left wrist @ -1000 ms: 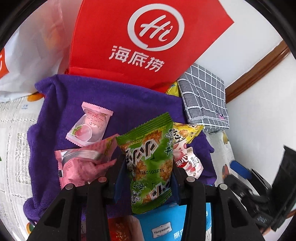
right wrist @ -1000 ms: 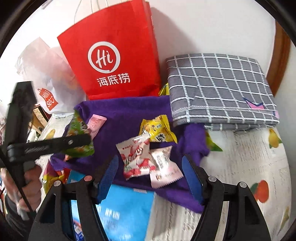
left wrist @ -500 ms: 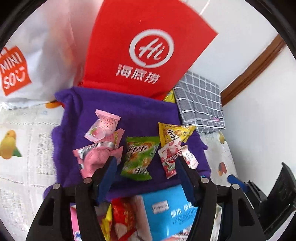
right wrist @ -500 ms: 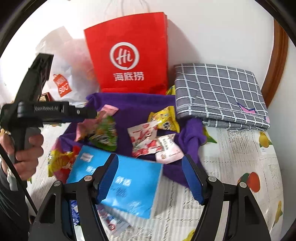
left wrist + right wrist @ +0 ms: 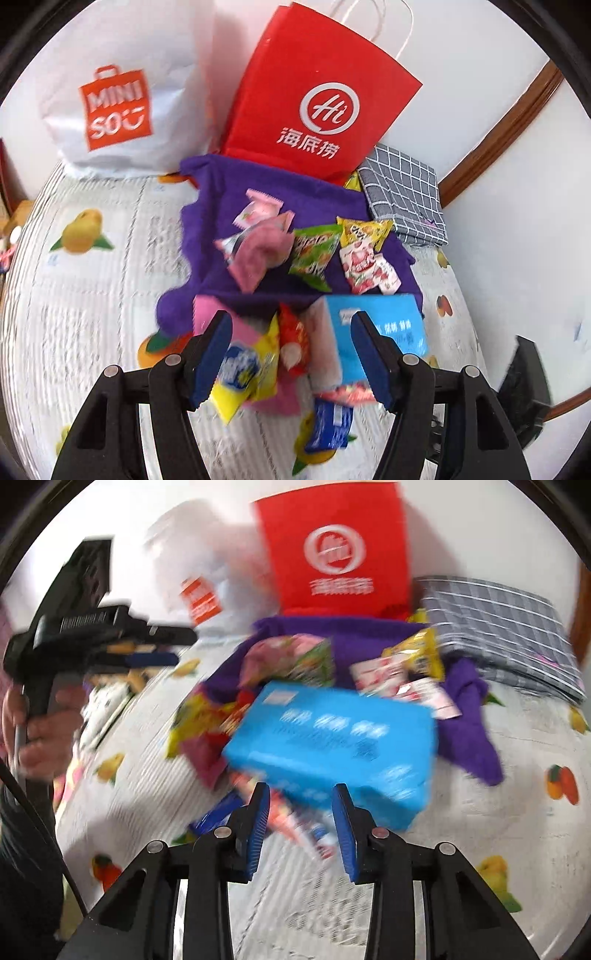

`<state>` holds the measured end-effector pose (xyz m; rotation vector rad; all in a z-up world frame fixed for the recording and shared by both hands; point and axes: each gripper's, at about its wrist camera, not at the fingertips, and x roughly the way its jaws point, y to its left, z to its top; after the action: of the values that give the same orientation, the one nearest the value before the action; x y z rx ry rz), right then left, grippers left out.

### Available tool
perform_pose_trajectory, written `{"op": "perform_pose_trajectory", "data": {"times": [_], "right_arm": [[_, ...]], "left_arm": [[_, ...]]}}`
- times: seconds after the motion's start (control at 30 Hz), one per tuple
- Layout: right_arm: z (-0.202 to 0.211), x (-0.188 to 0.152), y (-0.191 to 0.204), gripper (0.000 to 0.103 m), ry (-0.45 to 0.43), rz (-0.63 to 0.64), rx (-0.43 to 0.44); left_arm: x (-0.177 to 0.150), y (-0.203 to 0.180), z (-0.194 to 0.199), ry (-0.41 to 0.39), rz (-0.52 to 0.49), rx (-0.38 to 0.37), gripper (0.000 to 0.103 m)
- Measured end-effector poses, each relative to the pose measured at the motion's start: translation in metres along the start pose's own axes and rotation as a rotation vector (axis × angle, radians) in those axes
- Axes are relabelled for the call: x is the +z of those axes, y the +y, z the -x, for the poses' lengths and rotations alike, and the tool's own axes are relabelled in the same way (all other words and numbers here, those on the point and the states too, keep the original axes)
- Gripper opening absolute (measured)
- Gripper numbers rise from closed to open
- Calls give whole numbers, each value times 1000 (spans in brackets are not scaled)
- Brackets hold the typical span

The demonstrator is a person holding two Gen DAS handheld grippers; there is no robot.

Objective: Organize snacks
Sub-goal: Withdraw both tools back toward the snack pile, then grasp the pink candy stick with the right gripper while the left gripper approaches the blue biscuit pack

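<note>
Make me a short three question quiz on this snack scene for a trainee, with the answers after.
1. True or false: the green snack packet lies on the purple towel.
2. Multiple choice: which bag stands directly behind the towel? A) the red paper bag; B) a brown box; C) a green basket.
3. Short answer: is the left gripper open or shut, and does it hold anything?

Key:
1. True.
2. A. The white Miniso bag stands beside it, to the left in the left wrist view.
3. Open, holding nothing; below it, off the towel, lie the blue box and loose snack packets.
</note>
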<state>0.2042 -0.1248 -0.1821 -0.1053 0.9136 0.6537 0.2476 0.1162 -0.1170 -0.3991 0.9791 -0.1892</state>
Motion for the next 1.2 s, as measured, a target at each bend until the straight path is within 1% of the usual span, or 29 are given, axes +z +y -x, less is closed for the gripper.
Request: {"op": "perform_pose_trajectory", "data": {"times": [0.1,0.17,0.27,0.33,0.43,0.5,0.53,0.6,0.63,0.8,0.9,0.97,1.03,1.13,1.2], "right_arm": [[-20,-5,9,36,43,48,-12],[-29,-6,12,40,57,79,-35],[-42,-8,14,41,100,117,-42],[-45,-10,17,42,96,144,-68],[-46,-9,19,42,95,139,-87],[-45,-13,21,37,87,141,-111],[-45,-15,23,23,87,151,-130],[-39,-21,27,18,88,171,-149],[-36,-23,27,13,89,168,-144],[-5,-40,25,9,46,124,-162],[18,-50,11,9,23,38,-177],[25,-56,2,9,29,-18,-181],[29,-65,-8,11,40,-69,-164],[23,-75,-7,15,56,-57,-171],[19,-79,-2,16,22,-35,-187]], "left_arm": [[-15,4,9,5,-10,15,65],[-25,6,17,1,-23,35,65],[-37,8,28,-10,-41,58,65],[-45,10,35,-17,-47,66,65],[-55,13,40,-19,-40,70,65],[-61,13,41,-13,-34,75,65],[-64,14,41,-9,-33,78,65],[-71,14,41,-1,-33,78,65],[-73,14,41,3,-32,80,65],[-90,11,38,17,-25,82,65],[-98,8,33,33,-22,81,65],[-105,6,28,46,-17,71,65],[-109,3,24,55,-15,66,65],[-116,-1,15,80,-8,56,65],[-120,-4,12,96,-7,59,65]]}}
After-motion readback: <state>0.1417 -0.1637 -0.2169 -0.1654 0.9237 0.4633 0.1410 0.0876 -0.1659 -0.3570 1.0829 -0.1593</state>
